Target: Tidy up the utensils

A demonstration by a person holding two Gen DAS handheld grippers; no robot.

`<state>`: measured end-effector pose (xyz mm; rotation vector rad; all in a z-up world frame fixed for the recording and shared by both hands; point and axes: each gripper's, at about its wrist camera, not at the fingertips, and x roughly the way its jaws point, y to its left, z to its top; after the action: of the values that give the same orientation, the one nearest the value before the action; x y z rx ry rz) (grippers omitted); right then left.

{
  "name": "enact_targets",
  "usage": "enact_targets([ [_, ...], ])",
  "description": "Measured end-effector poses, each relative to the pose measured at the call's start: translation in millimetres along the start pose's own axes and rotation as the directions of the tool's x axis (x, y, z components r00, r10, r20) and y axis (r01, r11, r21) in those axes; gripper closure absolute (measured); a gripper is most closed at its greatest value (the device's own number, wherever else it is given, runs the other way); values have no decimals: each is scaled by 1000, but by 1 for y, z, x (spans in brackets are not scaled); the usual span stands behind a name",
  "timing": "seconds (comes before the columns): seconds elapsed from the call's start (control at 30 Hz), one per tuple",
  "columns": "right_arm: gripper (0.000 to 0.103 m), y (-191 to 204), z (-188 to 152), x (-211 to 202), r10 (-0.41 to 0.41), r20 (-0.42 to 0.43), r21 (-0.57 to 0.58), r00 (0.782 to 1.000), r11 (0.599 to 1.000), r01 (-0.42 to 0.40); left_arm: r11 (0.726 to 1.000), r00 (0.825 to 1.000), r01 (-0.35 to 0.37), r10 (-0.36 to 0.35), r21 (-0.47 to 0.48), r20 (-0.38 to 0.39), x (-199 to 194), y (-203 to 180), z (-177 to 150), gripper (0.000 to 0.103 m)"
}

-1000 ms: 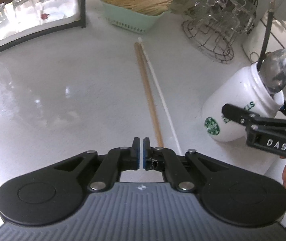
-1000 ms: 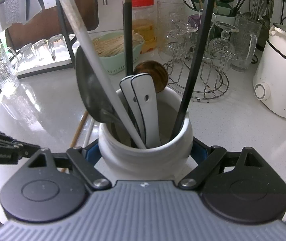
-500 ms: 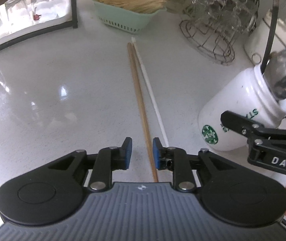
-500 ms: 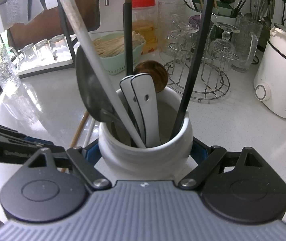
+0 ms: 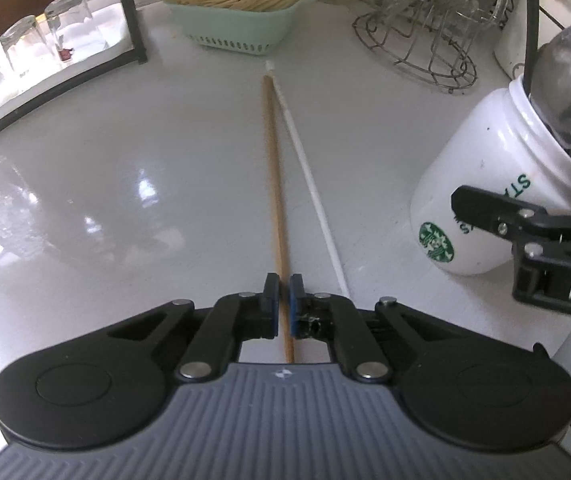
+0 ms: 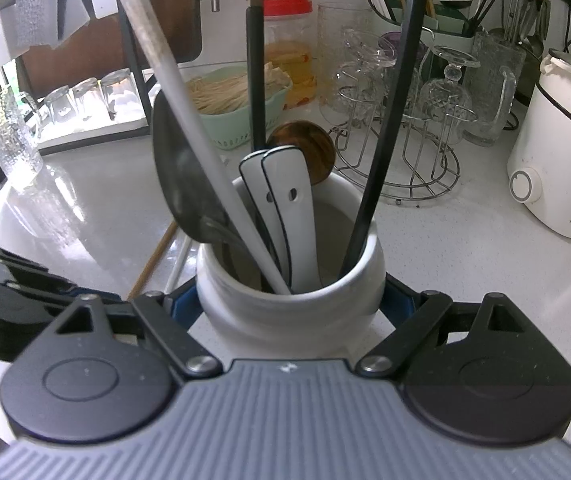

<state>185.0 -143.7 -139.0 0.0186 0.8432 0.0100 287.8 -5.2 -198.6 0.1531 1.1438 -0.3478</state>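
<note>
- Left wrist view is showing the left tongs (image 5: 281,300) narrowing around the wooden chopstick (image 5: 274,168), which is running straight ahead from between the blue pads along the bench (image 5: 125,160).
- Half a second ago the pads were standing well apart over that stick; now only a thin gap is showing on either side of it. They look nearly closed, and I cannot tell from the pictures whether they are already pinching the wood.
- Just to the right of the left tongs, the white chopstick (image 5: 313,188) is lying beside the wooden one, the two touching or nearly so at their far ends and spreading apart toward the camera.
- Further right, the white jar (image 5: 481,200) is being clamped by the right tongs (image 6: 291,304), whose fingers are pressing on both sides of its body.
- Right wrist view is showing that jar directly ahead between those fingers, already holding a metal spoon (image 6: 181,184), two white handles (image 6: 285,208) and dark sticks; it has not shifted over the last second.
- The narrowing suggests the pick of the wooden stick is under way, with the jar being steadied as the likely destination.
- Both sticks are lying on the bench, so that part of the tidying is not yet done, and the white one would be needing a separate pick.
</note>
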Motion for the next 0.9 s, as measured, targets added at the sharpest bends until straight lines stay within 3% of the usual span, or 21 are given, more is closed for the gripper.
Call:
enact_targets([
  [0.33,12,2,0,0,-6,0,1,1000,1000,6,999,999,35,-33,42,-33,-24,34,-35,98],
  [0.6,12,3,1,0,-11,-6,6,1000,1000,11,998,997,63,-62,12,-47,-39,58,-63,98],
  [0.9,12,6,-1,0,-12,3,6,1000,1000,12,995,994,98,-98,-10,-54,-37,61,-63,97],
])
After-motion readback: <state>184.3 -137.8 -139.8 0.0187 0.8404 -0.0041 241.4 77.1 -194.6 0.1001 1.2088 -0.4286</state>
